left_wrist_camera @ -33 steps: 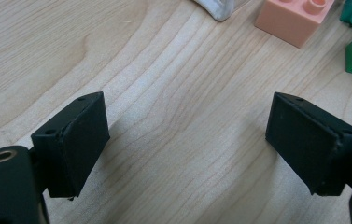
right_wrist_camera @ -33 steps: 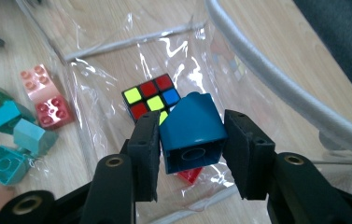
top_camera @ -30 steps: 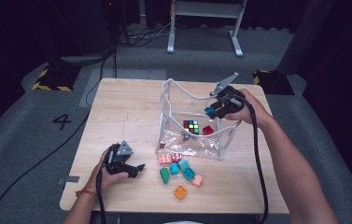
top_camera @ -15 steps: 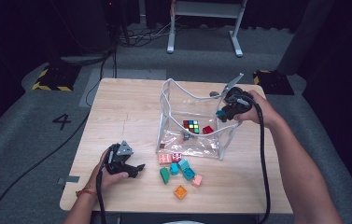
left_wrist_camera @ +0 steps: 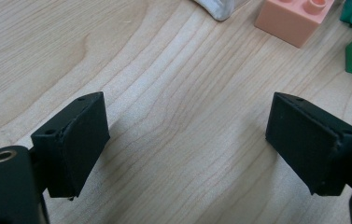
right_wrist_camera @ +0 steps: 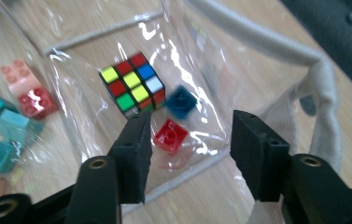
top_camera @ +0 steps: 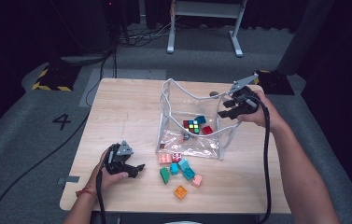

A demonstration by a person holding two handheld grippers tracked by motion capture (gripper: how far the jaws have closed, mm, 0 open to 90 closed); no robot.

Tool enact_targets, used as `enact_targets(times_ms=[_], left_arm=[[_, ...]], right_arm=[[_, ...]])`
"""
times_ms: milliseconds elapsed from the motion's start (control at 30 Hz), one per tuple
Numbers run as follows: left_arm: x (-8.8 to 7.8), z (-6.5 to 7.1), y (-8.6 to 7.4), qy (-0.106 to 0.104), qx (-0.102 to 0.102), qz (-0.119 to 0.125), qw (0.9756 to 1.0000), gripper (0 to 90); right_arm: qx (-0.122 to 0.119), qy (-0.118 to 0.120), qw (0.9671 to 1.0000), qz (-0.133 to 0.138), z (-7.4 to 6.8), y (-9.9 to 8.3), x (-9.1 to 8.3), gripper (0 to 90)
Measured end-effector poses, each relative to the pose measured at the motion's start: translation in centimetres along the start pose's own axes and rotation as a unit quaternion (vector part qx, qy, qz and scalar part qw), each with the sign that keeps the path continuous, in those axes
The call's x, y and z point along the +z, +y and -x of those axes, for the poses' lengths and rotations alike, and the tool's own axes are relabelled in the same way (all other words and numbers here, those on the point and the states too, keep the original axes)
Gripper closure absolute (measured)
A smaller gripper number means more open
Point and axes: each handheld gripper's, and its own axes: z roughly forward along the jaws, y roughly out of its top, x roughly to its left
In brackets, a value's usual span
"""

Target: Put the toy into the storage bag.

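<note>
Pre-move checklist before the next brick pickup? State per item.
1. Right gripper empty: ok; its jaws have just been opening above the clear bag, nothing between them.
2. Dark teal brick inside bag: ok, beside the puzzle cube and red brick.
3. Left gripper ready: ok, jaws wide apart over bare table.
4. Bricks left outside: ok, loose pile in front of the bag.
5. Bag mouth open: ok, rim stands up.
6. Bag stable unheld: cannot tell.
</note>
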Motion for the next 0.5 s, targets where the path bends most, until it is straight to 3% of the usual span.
enact_targets(times_ms=[167,367,500], left_arm=[[0.0,0.0,0.0,0.000,0.000,0.000,1.0000,13.5],[0.0,0.0,0.0,0.000,0.000,0.000,1.0000,13.5],[0.0,0.0,0.0,0.001,0.000,0.000,1.0000,13.5]], right_arm=[[0.013,-0.002,0.9981,0.061,-0.5,-0.3,-1.4,44.2],[0.018,-0.016,0.9948,0.099,-1.2,-1.0,-2.9,37.1],[0.038,-0.033,0.9911,0.123,-1.7,-2.0,-4.3,28.6]])
